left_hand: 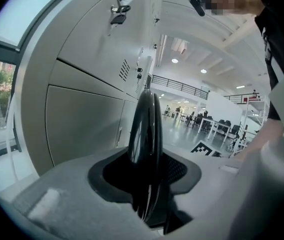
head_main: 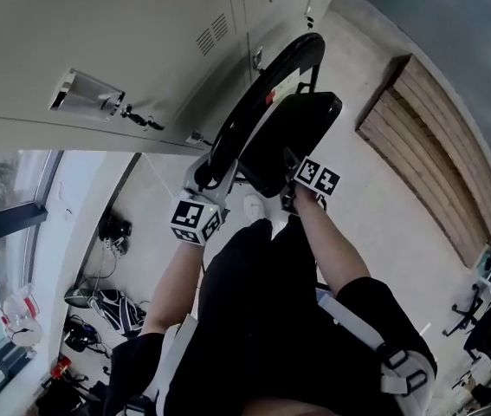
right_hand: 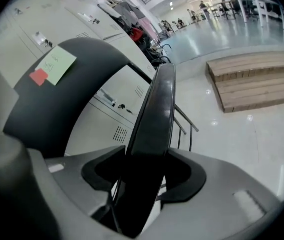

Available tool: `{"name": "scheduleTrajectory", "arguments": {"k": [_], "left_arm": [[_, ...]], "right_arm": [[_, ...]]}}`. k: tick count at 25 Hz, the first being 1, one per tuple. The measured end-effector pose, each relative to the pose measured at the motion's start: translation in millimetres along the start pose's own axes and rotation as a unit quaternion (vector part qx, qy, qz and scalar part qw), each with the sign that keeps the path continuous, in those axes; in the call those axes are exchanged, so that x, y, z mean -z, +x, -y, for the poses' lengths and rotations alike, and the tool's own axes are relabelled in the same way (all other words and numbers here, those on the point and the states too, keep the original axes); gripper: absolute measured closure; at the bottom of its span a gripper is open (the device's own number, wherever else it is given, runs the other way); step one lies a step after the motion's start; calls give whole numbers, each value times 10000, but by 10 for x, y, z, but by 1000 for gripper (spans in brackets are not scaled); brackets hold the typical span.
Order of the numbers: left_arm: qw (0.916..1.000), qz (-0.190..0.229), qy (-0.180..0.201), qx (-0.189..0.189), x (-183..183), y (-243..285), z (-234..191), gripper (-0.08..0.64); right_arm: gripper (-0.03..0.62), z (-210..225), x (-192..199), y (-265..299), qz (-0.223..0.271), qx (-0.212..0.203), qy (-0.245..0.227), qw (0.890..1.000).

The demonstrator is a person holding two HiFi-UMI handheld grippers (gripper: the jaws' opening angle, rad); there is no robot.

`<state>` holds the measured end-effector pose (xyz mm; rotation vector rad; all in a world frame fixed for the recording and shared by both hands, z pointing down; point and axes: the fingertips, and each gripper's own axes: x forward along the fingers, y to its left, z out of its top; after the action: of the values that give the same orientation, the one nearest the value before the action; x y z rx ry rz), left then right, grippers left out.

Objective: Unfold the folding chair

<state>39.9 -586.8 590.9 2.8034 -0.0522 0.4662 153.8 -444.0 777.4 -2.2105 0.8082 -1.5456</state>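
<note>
A black folding chair stands folded next to the grey lockers. Its curved backrest carries a green and a red sticky note. My left gripper is at the backrest's lower left rim. In the left gripper view that black rim runs upright between the jaws of the left gripper, and the pads close on it. My right gripper is at the seat panel's near edge. The right gripper view shows the seat edge filling the gap of the right gripper.
Grey lockers with keys in the doors rise just behind the chair. A low wooden platform lies to the right on the pale floor. Bags and cables sit by the window at lower left. The person's black trousers fill the foreground.
</note>
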Motion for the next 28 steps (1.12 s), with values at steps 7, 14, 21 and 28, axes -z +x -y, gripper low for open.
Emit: {"name": "scheduleTrajectory", "arguments": {"k": [7,14,21,28], "left_arm": [[9995,-145,279,-12,122,100,3,459],[9997,-156,202,58,293,219,115,474],[9996,-169,107,196,434,206,419,485],[9988,-101,29,480,663,219,955,471]], "right_arm": [[354,612,152,-207,-119,50,395,9991],[348,1231,264,-341,-95,27,758,9971],[342,1702,460,-570,43,123,1089,9940],[341,2252,614,-697,117,79,1290,9915]]}}
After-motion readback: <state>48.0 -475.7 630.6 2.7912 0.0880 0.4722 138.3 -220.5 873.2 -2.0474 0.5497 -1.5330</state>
